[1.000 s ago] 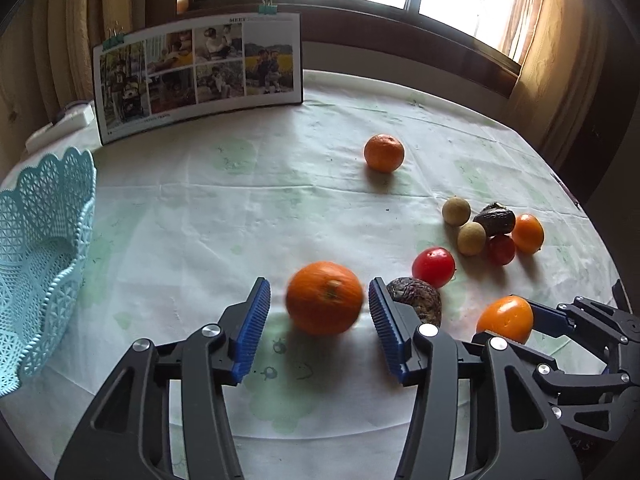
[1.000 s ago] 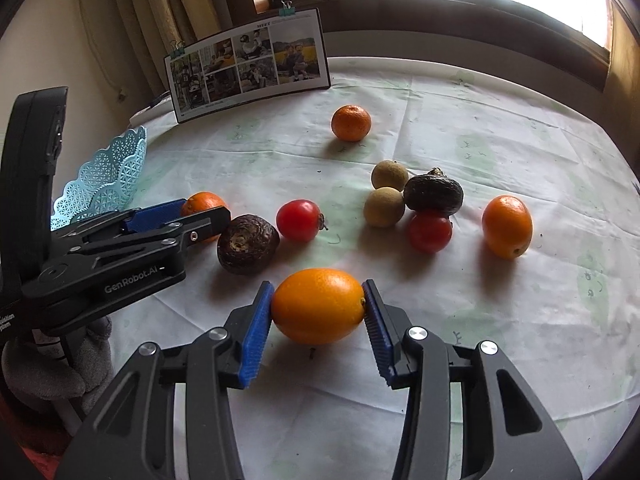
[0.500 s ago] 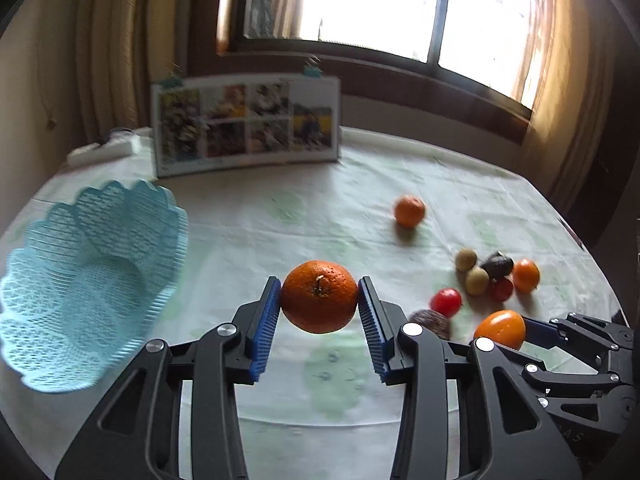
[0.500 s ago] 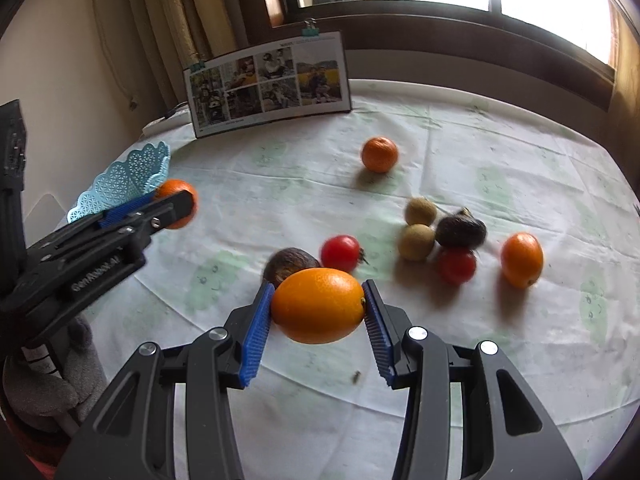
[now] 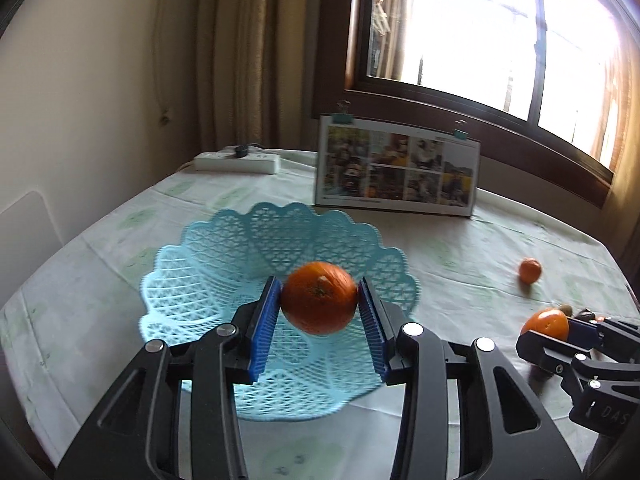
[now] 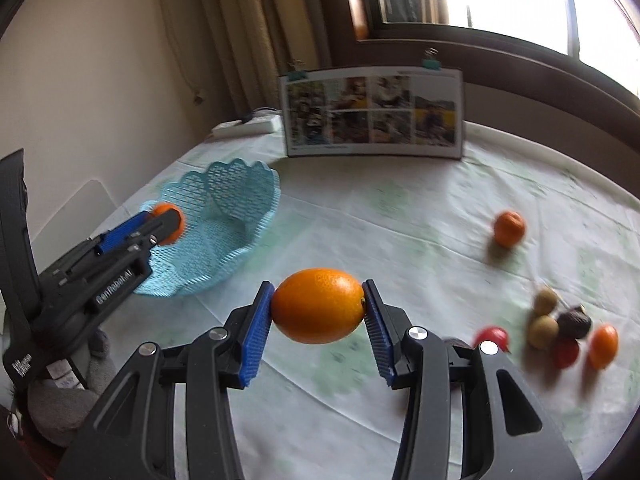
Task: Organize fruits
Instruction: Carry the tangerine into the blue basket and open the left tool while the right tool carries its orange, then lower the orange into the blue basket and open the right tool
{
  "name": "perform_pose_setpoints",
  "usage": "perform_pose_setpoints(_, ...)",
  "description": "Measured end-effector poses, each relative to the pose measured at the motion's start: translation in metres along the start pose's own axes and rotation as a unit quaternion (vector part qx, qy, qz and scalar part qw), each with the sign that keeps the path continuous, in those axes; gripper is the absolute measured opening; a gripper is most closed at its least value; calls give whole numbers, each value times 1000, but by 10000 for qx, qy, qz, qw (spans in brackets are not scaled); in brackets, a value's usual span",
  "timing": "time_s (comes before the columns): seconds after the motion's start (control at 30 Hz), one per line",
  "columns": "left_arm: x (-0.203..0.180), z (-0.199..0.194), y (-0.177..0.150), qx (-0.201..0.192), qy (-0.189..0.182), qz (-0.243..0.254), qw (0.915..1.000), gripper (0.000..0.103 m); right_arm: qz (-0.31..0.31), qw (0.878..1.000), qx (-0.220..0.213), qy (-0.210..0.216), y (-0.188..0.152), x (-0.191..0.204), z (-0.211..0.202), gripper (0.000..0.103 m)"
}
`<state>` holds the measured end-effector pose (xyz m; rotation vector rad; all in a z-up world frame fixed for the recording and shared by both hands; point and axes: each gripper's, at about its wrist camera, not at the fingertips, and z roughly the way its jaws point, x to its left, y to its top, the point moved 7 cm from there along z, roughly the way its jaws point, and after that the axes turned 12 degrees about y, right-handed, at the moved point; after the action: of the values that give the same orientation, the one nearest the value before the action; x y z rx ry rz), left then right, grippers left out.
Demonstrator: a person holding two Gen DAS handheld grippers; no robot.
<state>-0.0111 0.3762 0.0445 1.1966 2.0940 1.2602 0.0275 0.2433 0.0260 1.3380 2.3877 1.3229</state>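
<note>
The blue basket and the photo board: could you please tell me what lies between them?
Only bare tablecloth separates the blue basket from the photo board; both wrist views show this.

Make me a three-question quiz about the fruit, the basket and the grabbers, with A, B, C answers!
1. Where is the left gripper's orange?
A. over the basket
B. beside the photo board
C. on the windowsill

2. What colour is the basket?
A. red
B. light blue
C. black

3. What is the right gripper doing?
A. hanging open
B. lying on the table
C. shut on an oval orange

Answers: 1 A, the left view shows blue mesh under and behind the orange. 2 B, its lattice is pale blue in both views. 3 C, both blue pads press the fruit's ends, above the cloth.
</note>
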Motion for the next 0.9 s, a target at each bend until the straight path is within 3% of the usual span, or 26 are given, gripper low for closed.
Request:
perform_pose_setpoints(0.03, 6, -1, 1, -72, 82, -24, 9999, 64, -53, 10000, -10, 52, 4, 7, 5, 45)
perform_pose_setpoints(0.07, 10, -3, 2, -173, 143, -50, 9997, 87, -103, 9999, -19, 100, 8, 14, 9, 45)
perform_pose_setpoints(0.1, 13, -7, 3, -303, 196, -74, 9993, 98, -148, 9998, -27, 151, 11, 20, 13, 45)
perform_pose_setpoints(0.2, 27, -18, 9, -655, 540, -92, 9963, 100, -261, 9993, -63, 272, 22, 36, 25, 45)
perform_pose_setpoints(0.4, 64, -26, 13, -852, 1084, -424, 9895, 100, -426, 9980, -90, 451, 40, 60, 46, 45)
perform_pose_setpoints(0.7, 98, -32, 12, -877, 1484, -922, 9807, 100, -492, 9969, -44, 616, 50, 76, 72, 46)
perform_pose_setpoints(0.77, 103, -32, 11, -844, 1533, -1033, 9791, 100, -479, 9970, -114, 591, 51, 74, 70, 55)
perform_pose_setpoints(0.9, 99, -32, 7, -875, 1659, -978, 9774, 100, -342, 9977, -209, 546, 52, 66, 62, 57)
